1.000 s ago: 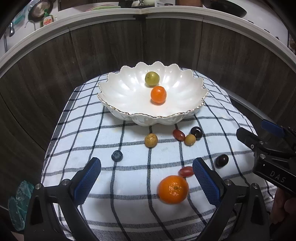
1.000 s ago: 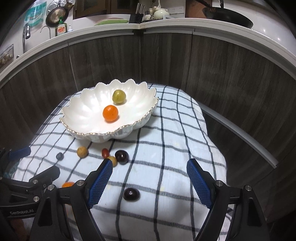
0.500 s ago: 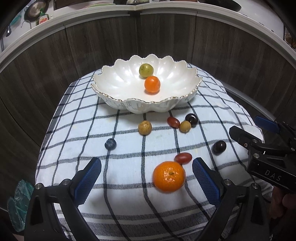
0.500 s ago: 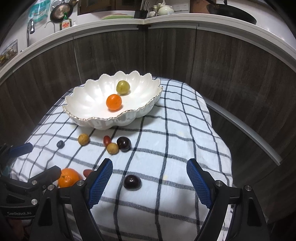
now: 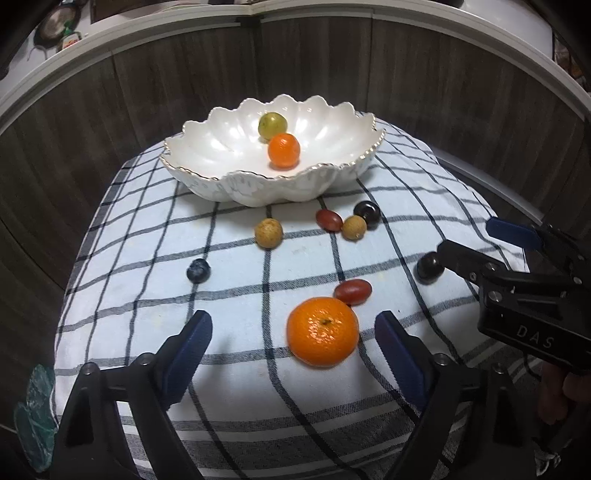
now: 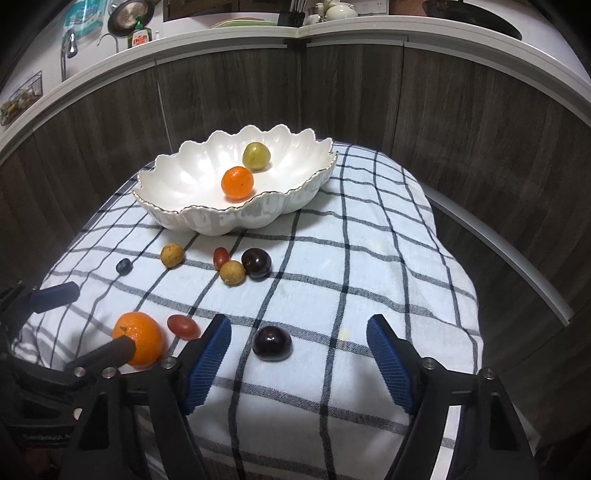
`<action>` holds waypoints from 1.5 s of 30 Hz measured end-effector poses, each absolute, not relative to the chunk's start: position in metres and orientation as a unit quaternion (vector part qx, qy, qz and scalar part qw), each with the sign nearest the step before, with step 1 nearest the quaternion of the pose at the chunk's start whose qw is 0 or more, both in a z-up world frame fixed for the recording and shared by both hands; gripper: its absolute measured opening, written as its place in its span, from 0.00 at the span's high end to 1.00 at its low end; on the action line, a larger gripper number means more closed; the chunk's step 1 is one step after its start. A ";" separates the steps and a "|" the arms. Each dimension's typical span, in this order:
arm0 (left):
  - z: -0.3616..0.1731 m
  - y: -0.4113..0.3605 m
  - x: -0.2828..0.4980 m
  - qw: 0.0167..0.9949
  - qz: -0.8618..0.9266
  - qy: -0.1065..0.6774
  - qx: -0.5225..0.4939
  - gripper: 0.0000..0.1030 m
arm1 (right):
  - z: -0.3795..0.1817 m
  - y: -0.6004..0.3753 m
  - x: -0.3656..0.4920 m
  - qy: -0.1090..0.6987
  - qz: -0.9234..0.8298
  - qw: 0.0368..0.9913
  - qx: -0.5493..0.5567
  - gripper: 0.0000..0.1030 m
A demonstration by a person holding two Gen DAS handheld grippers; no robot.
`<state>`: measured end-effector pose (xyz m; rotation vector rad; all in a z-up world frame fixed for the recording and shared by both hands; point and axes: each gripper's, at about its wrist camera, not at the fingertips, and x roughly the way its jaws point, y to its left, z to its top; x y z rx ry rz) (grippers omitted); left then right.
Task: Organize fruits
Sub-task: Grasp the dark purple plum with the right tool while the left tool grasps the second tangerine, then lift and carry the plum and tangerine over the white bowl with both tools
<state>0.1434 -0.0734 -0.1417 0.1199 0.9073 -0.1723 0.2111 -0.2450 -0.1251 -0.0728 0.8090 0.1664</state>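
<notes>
2 red grape toms [image 5: 352, 291], long axes slanted

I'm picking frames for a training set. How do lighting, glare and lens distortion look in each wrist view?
Left wrist view: soft indoor light, mild glare inside the white bowl, counter edge bowed by the fisheye, dark corners. Right wrist view: similar glare on its bowl, soft shadows under the dark plum, sharp focus, curved cabinet panels.
</notes>
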 end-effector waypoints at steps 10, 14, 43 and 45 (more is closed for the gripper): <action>-0.154 -0.081 0.144 0.888 -0.095 0.446 0.066 0.24 | -0.136 -0.235 0.214 0.406 0.096 0.908 -0.044 0.40; -0.158 -0.082 0.146 0.884 -0.103 0.451 0.065 0.29 | -0.140 -0.233 0.215 0.412 0.101 0.904 -0.043 0.45; -0.171 -0.084 0.154 0.876 -0.119 0.463 0.058 0.56 | -0.161 -0.227 0.230 0.444 0.109 0.889 -0.034 0.72; -0.170 -0.084 0.153 0.878 -0.118 0.461 0.058 0.56 | -0.159 -0.227 0.229 0.441 0.109 0.890 -0.035 0.72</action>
